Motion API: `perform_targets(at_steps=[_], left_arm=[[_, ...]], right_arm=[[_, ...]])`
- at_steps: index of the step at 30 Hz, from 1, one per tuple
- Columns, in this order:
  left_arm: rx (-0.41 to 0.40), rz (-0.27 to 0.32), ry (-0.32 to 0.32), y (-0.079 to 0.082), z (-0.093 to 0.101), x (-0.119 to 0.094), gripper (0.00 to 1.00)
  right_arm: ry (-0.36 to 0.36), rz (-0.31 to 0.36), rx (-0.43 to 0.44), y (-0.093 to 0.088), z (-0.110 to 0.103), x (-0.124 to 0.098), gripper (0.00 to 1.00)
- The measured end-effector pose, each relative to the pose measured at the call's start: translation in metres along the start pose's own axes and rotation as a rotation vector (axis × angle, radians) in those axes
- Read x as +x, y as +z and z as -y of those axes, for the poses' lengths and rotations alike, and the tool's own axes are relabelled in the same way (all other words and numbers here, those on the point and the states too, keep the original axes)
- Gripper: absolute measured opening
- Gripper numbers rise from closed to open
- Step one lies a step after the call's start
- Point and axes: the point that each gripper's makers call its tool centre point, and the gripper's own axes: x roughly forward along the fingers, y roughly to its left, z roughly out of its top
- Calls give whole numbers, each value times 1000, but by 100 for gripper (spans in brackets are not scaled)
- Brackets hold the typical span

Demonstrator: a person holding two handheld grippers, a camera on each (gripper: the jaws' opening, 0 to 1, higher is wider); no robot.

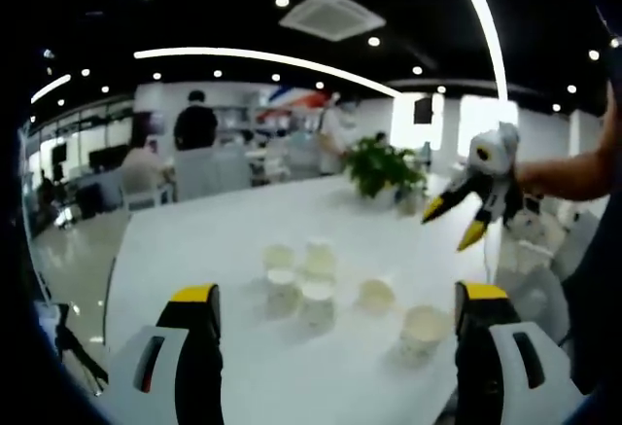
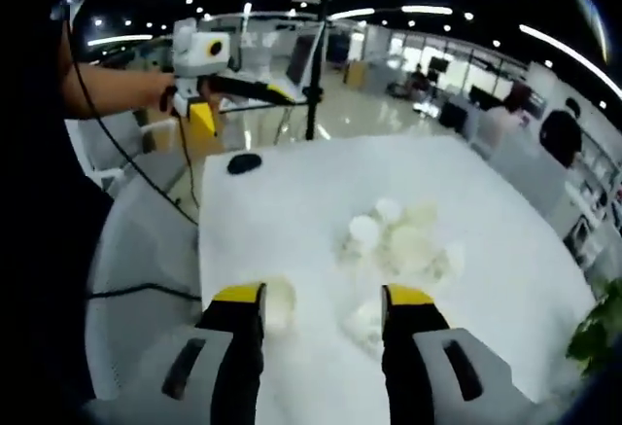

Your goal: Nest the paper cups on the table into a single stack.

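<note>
Several white paper cups stand loose on the white table (image 1: 194, 240). In the left gripper view, a cluster of cups (image 1: 301, 274) sits ahead between my jaws, one cup (image 1: 375, 295) stands right of it, and the nearest cup (image 1: 425, 330) is by the right jaw. My left gripper (image 1: 337, 296) is open above the table, holding nothing. My right gripper (image 1: 453, 223) hangs open over the far right. In the right gripper view, my right gripper (image 2: 324, 297) is open, with one cup (image 2: 279, 303) beside its left jaw, another cup (image 2: 364, 323) between the jaws and the cluster (image 2: 403, 235) beyond. The left gripper (image 2: 272, 92) shows at upper left.
A potted plant (image 1: 381, 167) stands at the table's far edge. A small black object (image 2: 244, 162) lies near a table corner. A dark pole (image 2: 316, 75) and chairs (image 1: 530, 250) stand beside the table. People sit at tables in the background. A cable (image 2: 146, 187) hangs past the table edge.
</note>
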Motion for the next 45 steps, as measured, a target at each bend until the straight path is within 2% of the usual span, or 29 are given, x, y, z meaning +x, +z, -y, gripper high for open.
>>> perform_targets(at_steps=[3,8,13,16,17,21,25,37,45], left_arm=[[14,-7,-9,-4,6,4,98],[20,-36,-8,-12,6,8,98],[29,-16,6,-12,3,8,98],[50,13,10,-14,2,6,98],[27,5,4,-17,3,6,98],[19,-26,18,-30,1,4,98],[11,-36,28,-35,1,2,98],[25,-76,74,-47,-3,-7,98],[39,-72,84,-43,-6,-4,98]], right_arm=[[-42,31,14,-8,7,-7,55],[-60,80,64,-20,7,-16,66],[-122,130,85,-33,16,-21,83],[-139,141,105,-40,19,-24,87],[-144,148,112,-41,20,-25,88],[-160,157,125,-47,24,-29,94],[-171,164,129,-51,27,-32,100],[-162,185,60,-41,43,-38,100],[-132,159,-4,-37,50,-34,100]])
